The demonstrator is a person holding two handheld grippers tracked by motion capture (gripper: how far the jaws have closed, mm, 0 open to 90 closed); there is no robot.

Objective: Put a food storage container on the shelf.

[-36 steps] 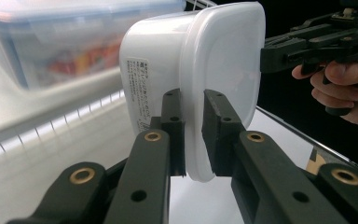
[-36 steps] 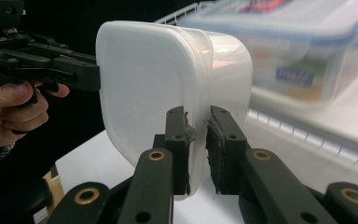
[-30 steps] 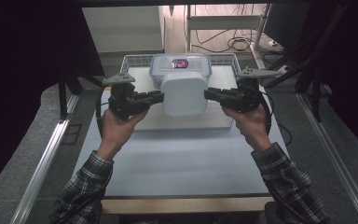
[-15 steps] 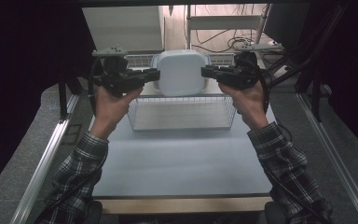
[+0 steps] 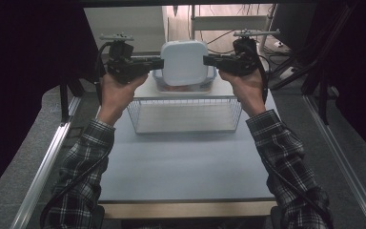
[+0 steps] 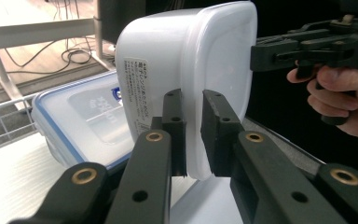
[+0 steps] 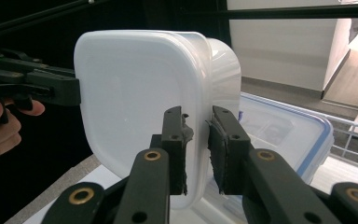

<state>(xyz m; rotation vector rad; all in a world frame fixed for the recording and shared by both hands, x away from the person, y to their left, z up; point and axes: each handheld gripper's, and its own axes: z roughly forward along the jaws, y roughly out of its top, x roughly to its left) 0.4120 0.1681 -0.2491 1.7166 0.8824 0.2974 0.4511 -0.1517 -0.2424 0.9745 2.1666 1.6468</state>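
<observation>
The left gripper [image 5: 158, 62] is clamped on the left rim of the white lidded tub [image 5: 184, 62]; the right gripper [image 5: 207, 60] pinches the opposite rim. The tub hangs on edge at the far side, above a blue-trimmed container [image 6: 81, 123]. The step looks like a two-handed carry; next, both hands must travel together. The wire basket [image 5: 186, 114] nearer leaves open room.

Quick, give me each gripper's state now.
Left gripper: shut on the rim of the white container.
Right gripper: shut on the same container's opposite rim.
</observation>
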